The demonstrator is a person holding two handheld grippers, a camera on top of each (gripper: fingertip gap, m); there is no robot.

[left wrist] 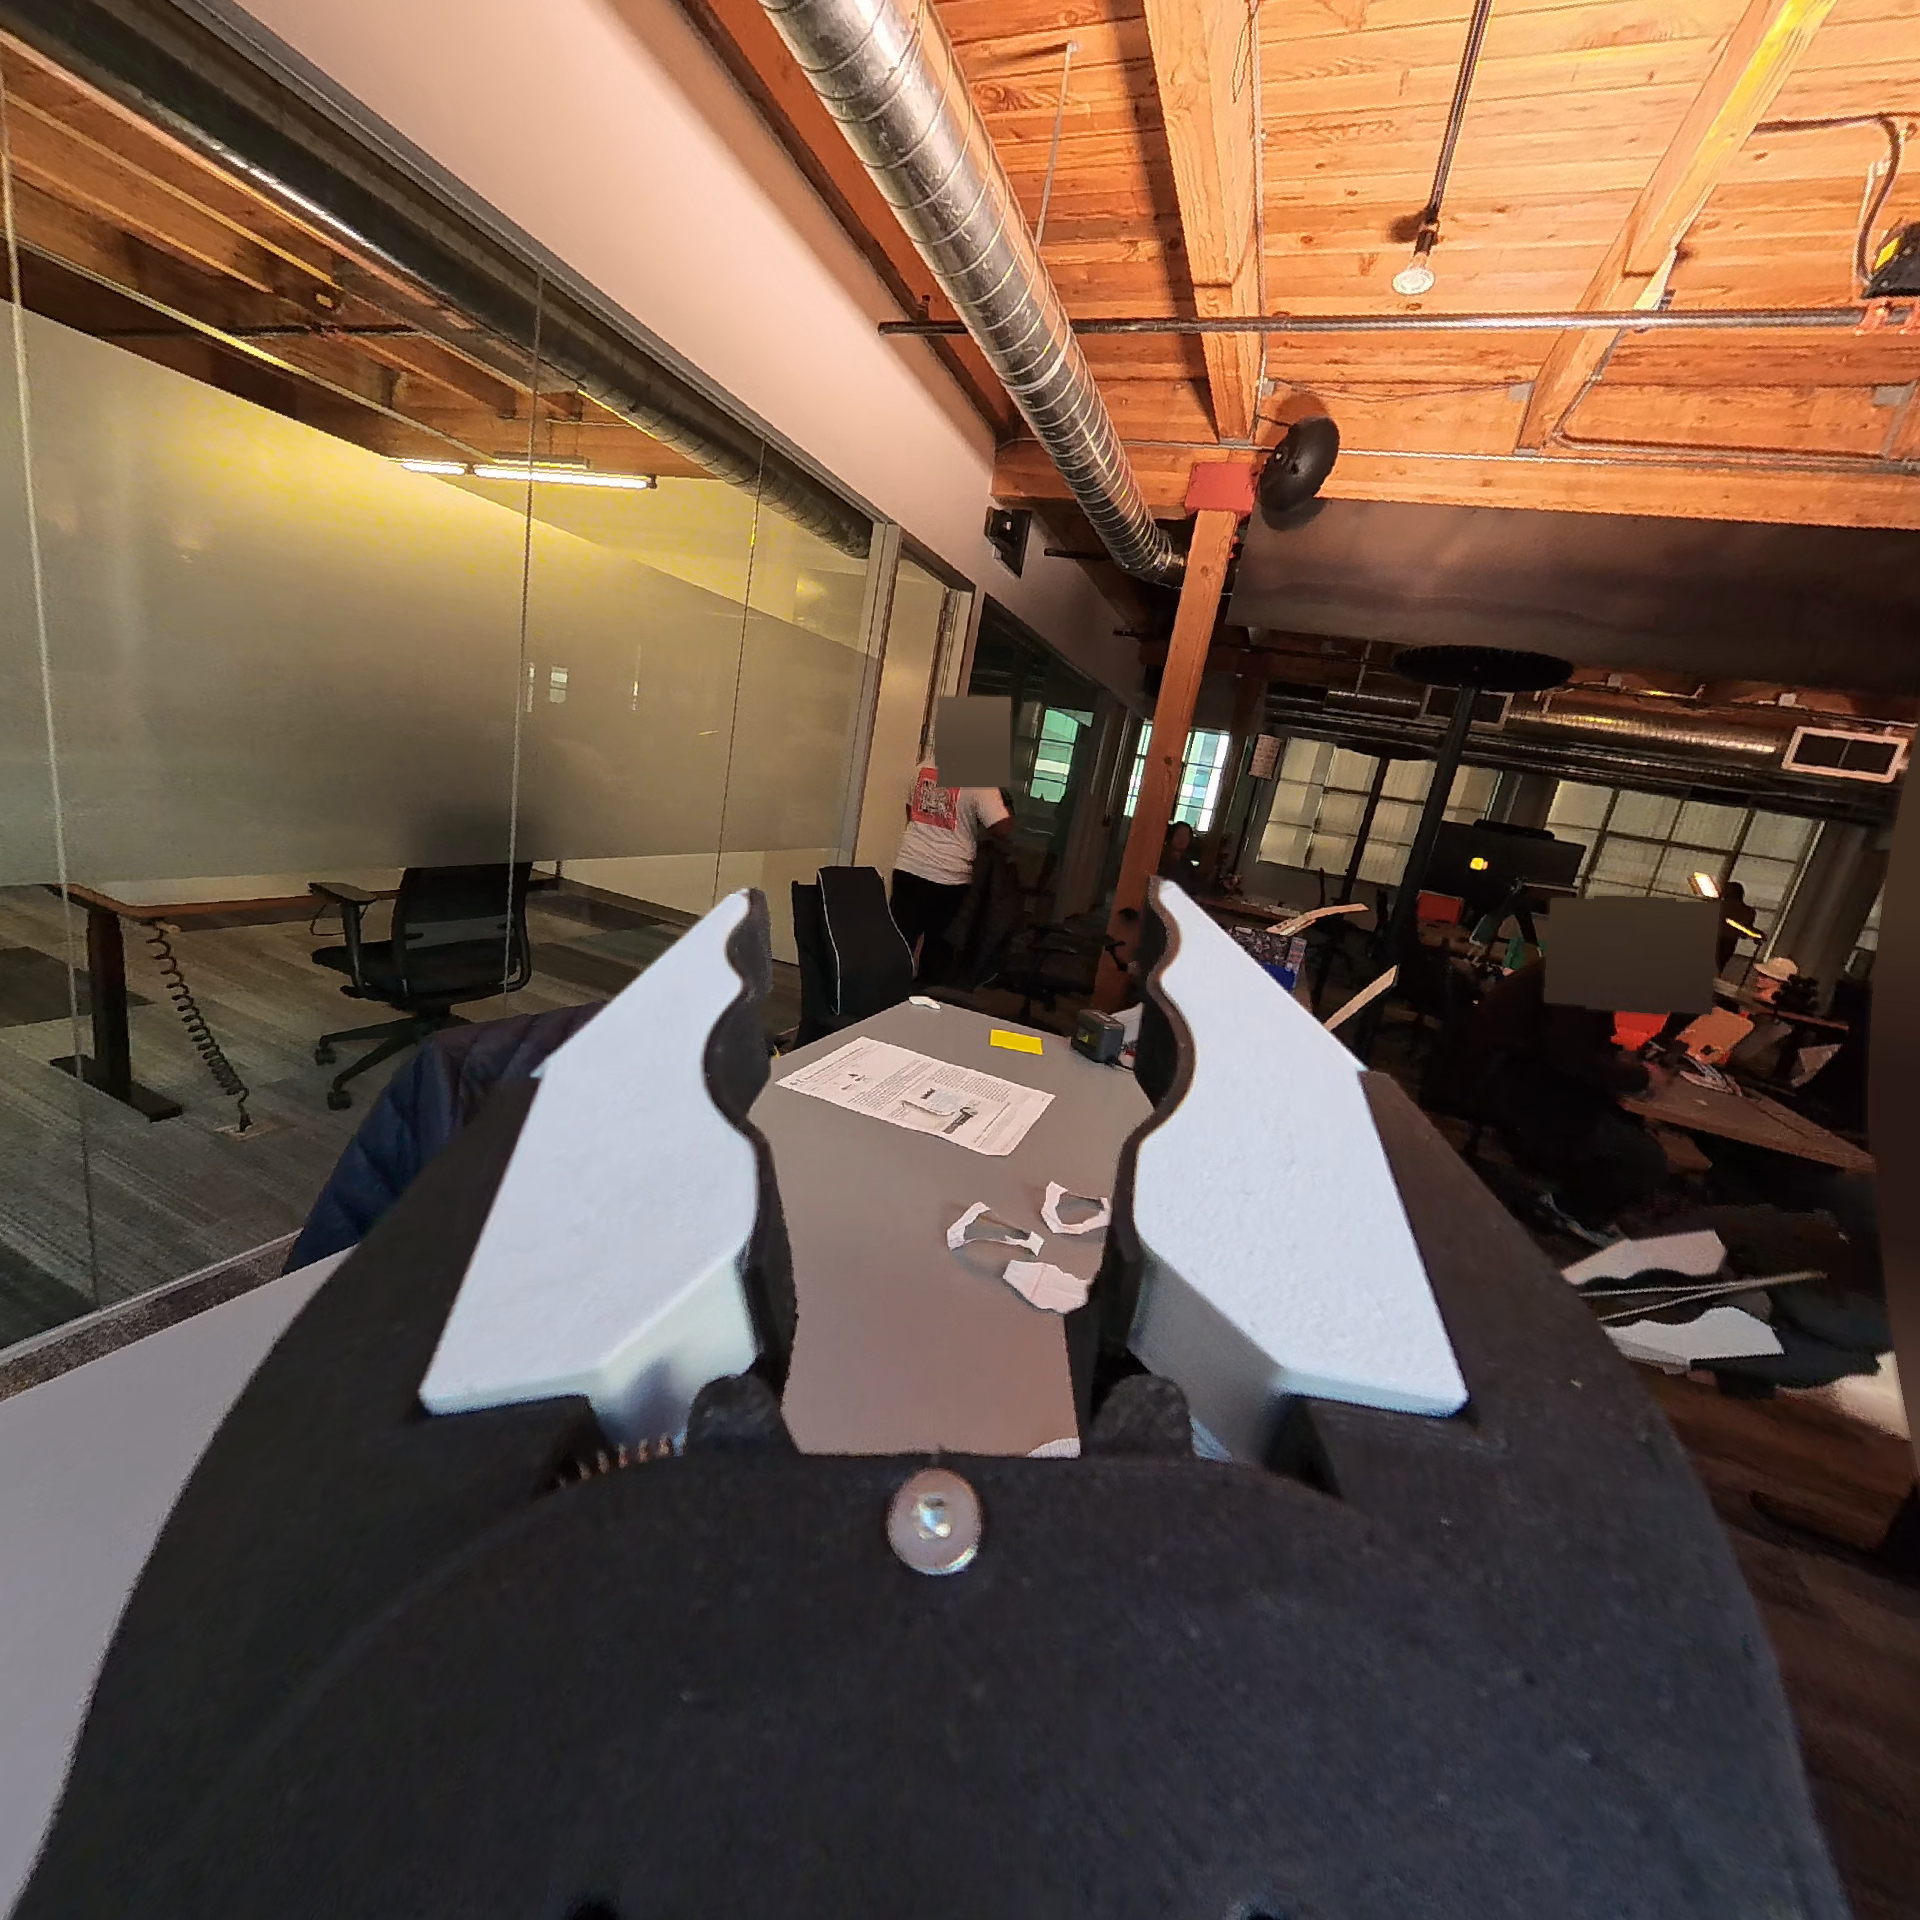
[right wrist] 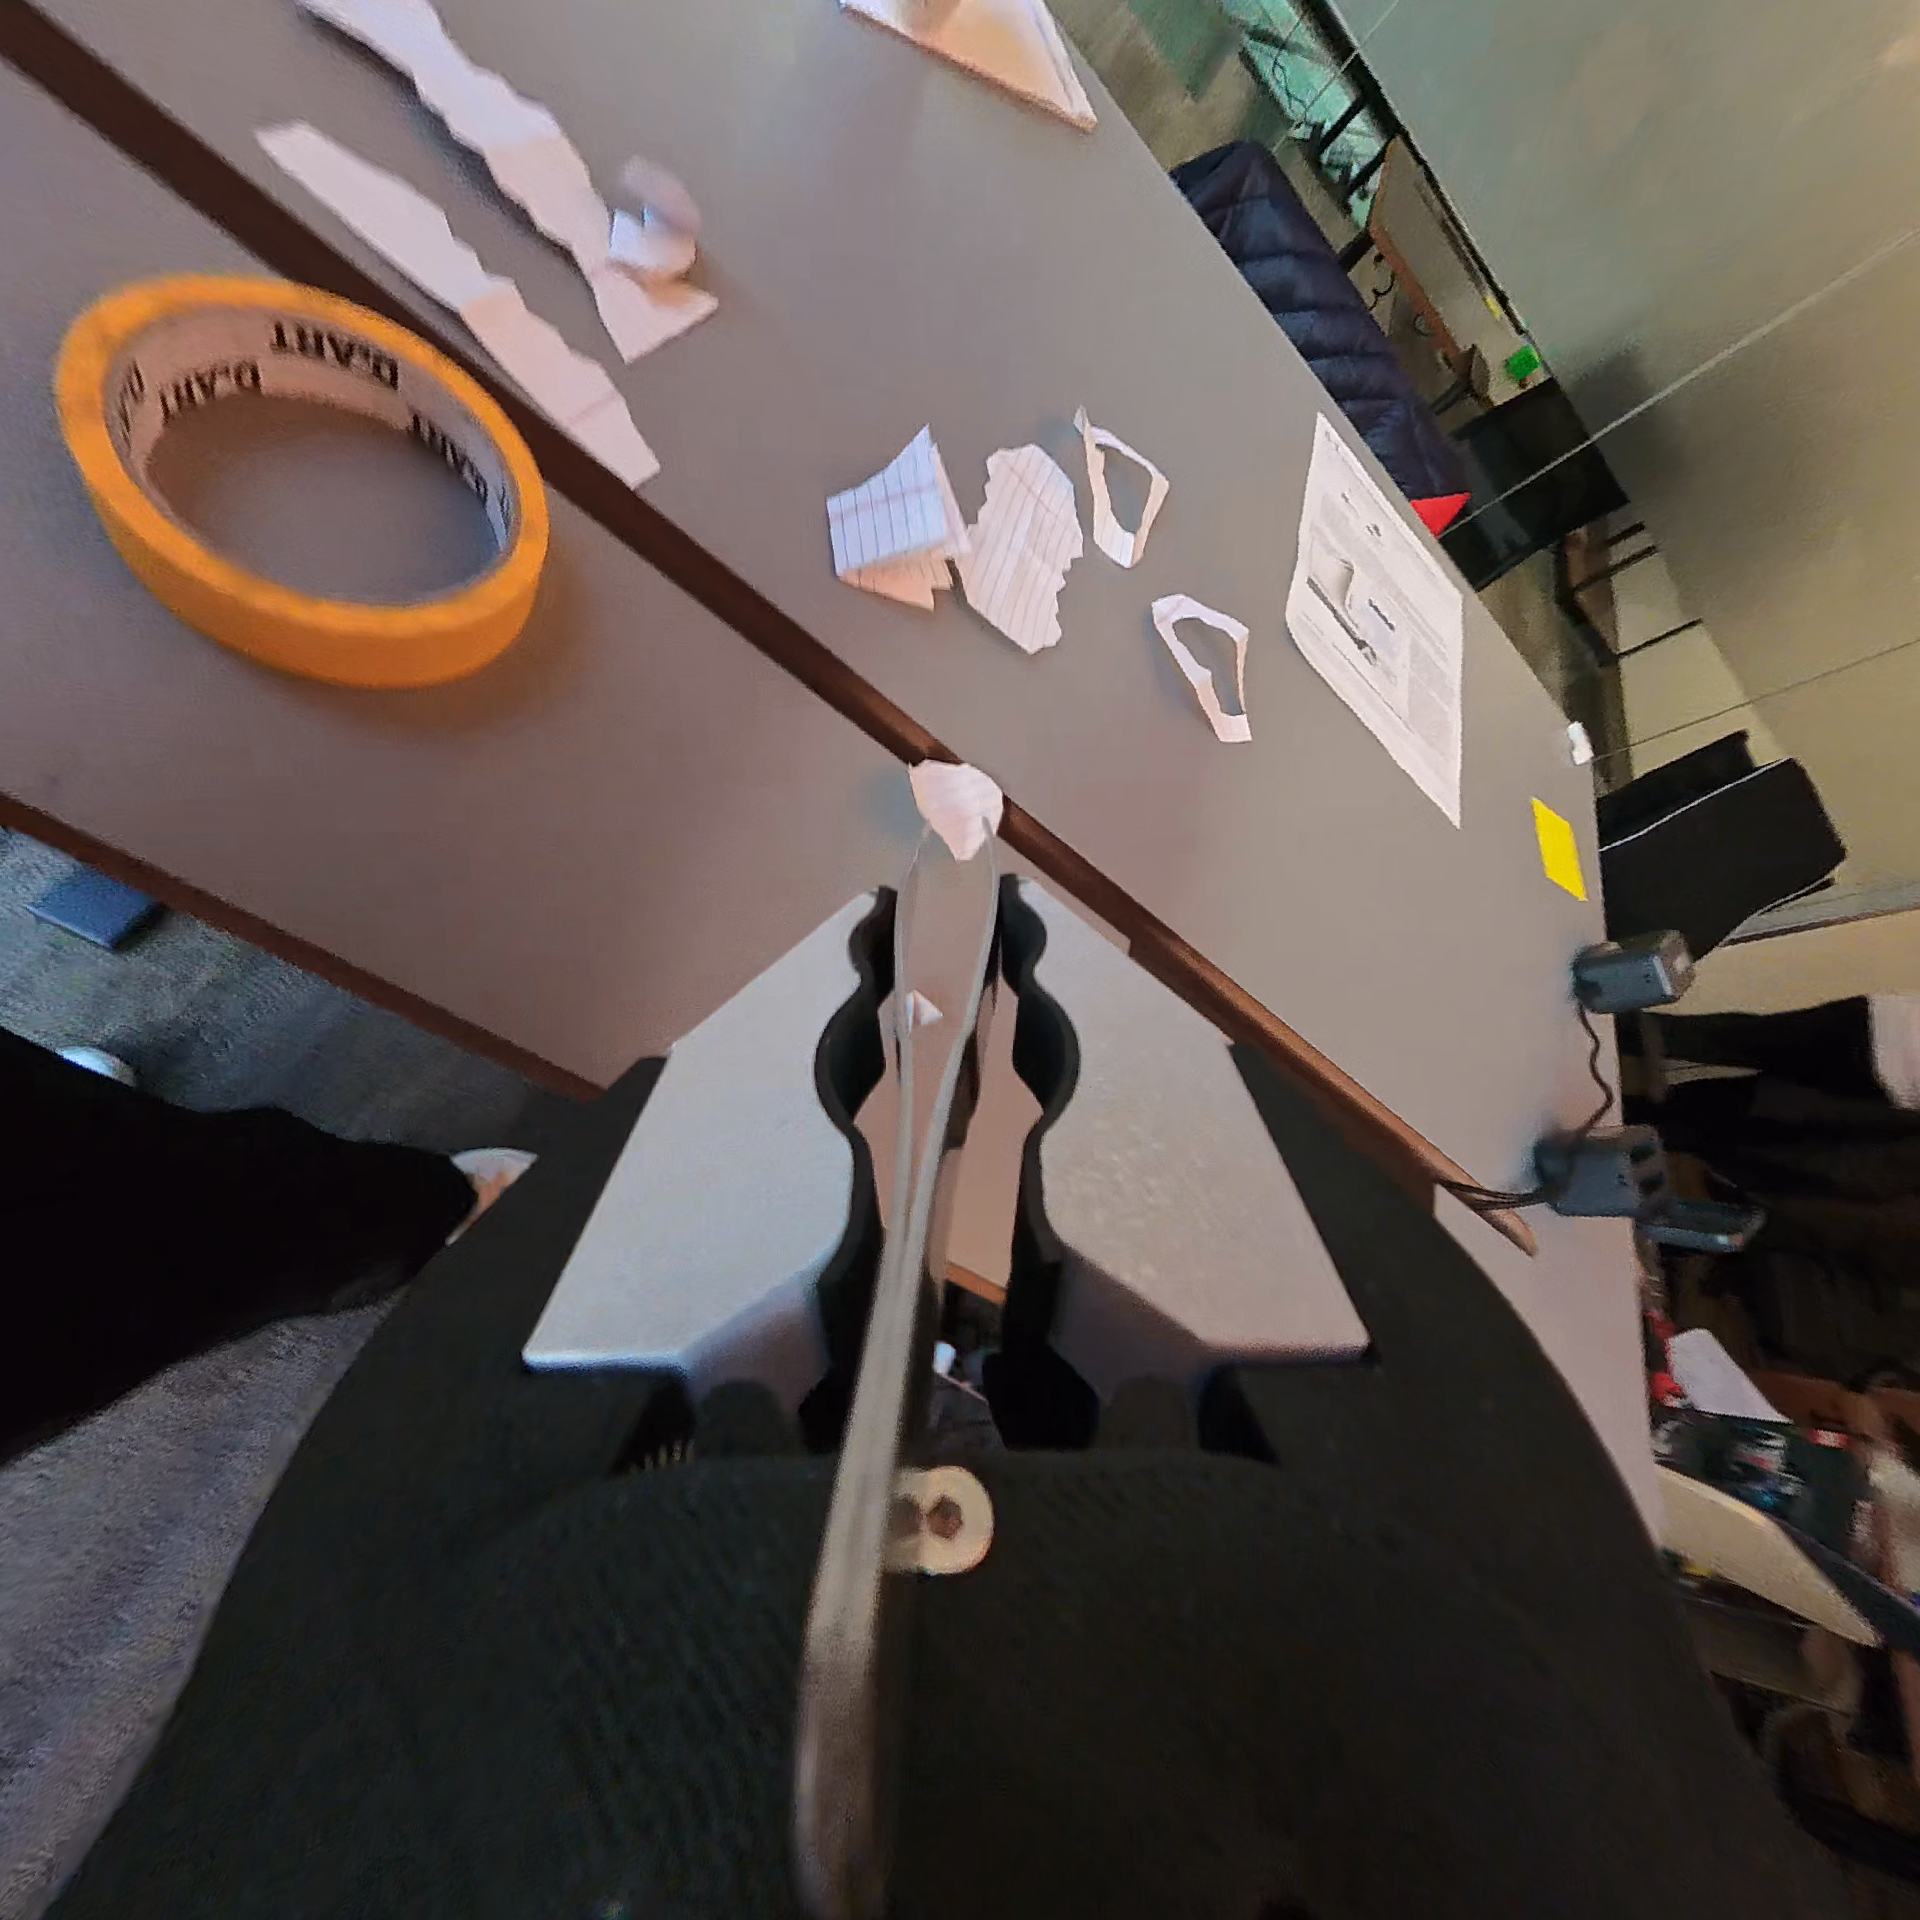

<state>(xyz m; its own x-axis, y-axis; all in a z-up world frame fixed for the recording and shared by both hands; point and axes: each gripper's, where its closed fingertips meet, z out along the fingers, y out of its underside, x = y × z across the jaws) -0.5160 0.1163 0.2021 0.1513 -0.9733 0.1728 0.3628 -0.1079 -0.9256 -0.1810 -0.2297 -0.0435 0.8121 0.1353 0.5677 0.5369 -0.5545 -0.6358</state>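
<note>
My right gripper is shut on long metal tweezers that run forward between its fingers. The tweezer tips pinch a small crumpled white paper scrap just above the seam between two grey tables. Beyond it lie lined paper pieces and two cut-out paper rings. My left gripper is open and empty, held above the grey table. Its jaws stand wide apart, and torn paper scraps lie below between them. The right gripper's white fingers show low at the right.
An orange tape roll lies on the near table. Long torn paper strips lie farther off. A printed sheet, a yellow note and a small grey device sit at the far end. Chairs, glass walls and people are beyond. My right fingertips sit around 55 cm from my left ones.
</note>
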